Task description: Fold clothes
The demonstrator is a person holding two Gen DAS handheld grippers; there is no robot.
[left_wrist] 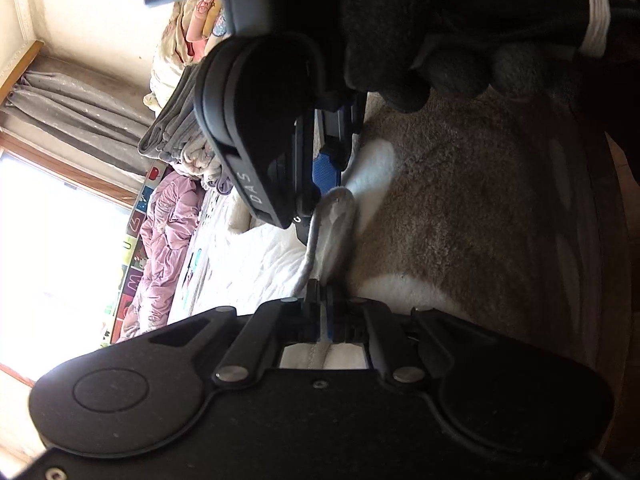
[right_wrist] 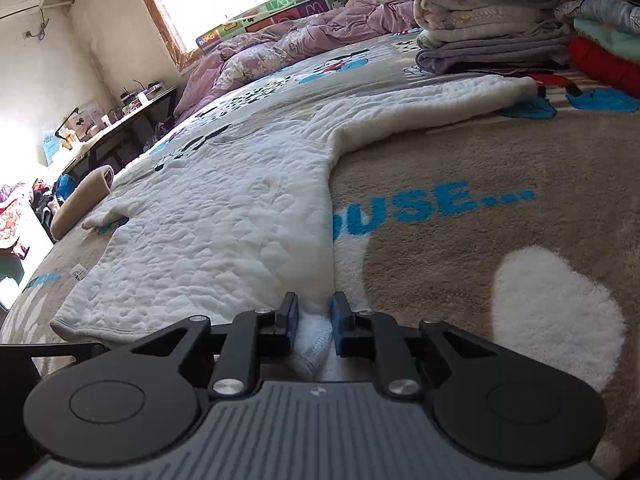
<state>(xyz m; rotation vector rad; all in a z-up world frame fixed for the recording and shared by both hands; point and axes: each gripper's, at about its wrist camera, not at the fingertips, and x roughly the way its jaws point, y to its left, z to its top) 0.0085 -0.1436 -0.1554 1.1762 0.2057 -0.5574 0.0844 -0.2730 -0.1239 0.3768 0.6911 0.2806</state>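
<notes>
A white quilted garment (right_wrist: pixel 224 208) lies spread flat on the brown plush blanket (right_wrist: pixel 480 148), one sleeve reaching to the far right. At its near hem, my right gripper (right_wrist: pixel 314 320) is shut on a bunched fold of the white fabric between its blue pads. In the left wrist view, my left gripper (left_wrist: pixel 324 304) is shut on the grey-edged hem of the same garment (left_wrist: pixel 260 264). Just beyond it is the right gripper (left_wrist: pixel 316 204), held by a dark-gloved hand (left_wrist: pixel 384 40); it grips the same raised hem a short way along.
A tall stack of folded clothes (right_wrist: pixel 484 16) stands at the bed's far right. A crumpled purple duvet (right_wrist: pixel 288 44) lies by the bright window. A rolled beige item (right_wrist: pixel 80 200) rests at the left edge, and a cluttered desk (right_wrist: pixel 120 116) stands beyond it.
</notes>
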